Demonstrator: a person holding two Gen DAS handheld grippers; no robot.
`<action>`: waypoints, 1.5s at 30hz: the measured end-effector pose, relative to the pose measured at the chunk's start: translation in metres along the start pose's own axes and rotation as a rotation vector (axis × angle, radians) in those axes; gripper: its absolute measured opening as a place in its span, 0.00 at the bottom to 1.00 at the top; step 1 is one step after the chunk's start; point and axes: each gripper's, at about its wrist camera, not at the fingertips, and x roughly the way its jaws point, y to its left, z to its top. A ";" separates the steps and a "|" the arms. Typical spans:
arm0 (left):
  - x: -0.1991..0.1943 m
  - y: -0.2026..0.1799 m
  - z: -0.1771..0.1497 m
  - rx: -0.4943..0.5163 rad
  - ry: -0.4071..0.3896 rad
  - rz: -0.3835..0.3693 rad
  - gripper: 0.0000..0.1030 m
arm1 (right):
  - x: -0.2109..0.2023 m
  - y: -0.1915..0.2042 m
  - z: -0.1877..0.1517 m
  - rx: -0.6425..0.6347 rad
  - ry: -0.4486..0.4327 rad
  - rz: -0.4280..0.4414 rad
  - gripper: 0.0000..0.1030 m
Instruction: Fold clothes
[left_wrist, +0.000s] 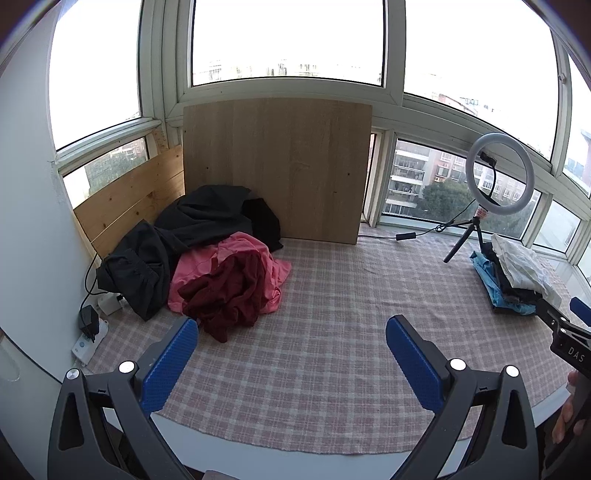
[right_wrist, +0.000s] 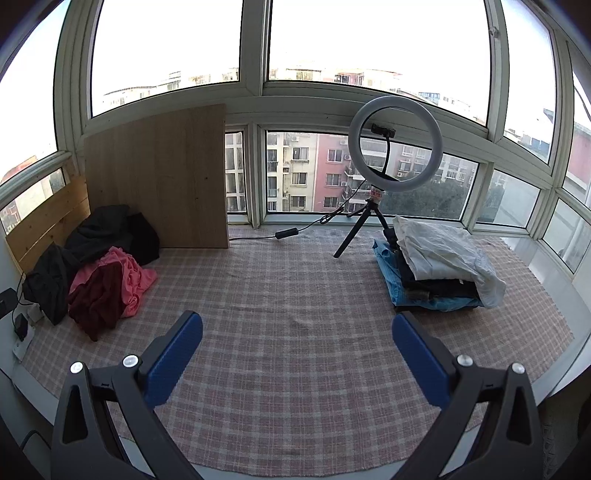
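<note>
Clothes wait in two lots on the checked cloth (right_wrist: 295, 295), w/ bare space kept between them, presumably as the folding area.

Far left: the loose pile (left_wrist: 207, 258), pushed into the corner against the plank (left_wrist: 129, 206) and the board (left_wrist: 277, 166). Black garment (left_wrist: 199, 221) at the back, pink one (left_wrist: 229, 258) in front of it, dark red one (left_wrist: 225, 295) draped over the pink and nearest the front edge (so likely the easiest to take first). Tucking them in the corner keeps them off the work space. A charger and power strip (left_wrist: 88, 332) lie just left of the pile, off the cloth; cables run up by the black garment, a snag risk.

Centre: left gripper (left_wrist: 291, 343) hangs over bare cloth, jaws wide, nothing between them, tilted down toward the pile's near edge. Right gripper (right_wrist: 297, 339) likewise wide and empty over the middle of the cloth. Both look poised rather than engaged; no garment is laid out yet.

Right: ring light (right_wrist: 395, 144) on its tripod near the window, cord trailing left along the sill. Just beside it the folded stack (right_wrist: 436, 273): blue at the bottom, dark ones mid, white on top, squared up and well apart from the pile. Reads as the done side, so I'd judge the task partway through, w/ three or so garments left.
</note>
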 end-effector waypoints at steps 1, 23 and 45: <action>-0.001 0.000 -0.001 0.001 -0.004 0.001 0.99 | 0.000 0.000 0.000 -0.001 0.000 -0.001 1.00; 0.001 0.004 -0.003 -0.027 0.031 0.053 0.99 | 0.016 0.003 -0.009 -0.036 0.023 0.043 1.00; -0.004 0.011 -0.009 -0.117 0.034 0.212 0.99 | 0.054 0.033 0.023 -0.180 0.042 0.213 1.00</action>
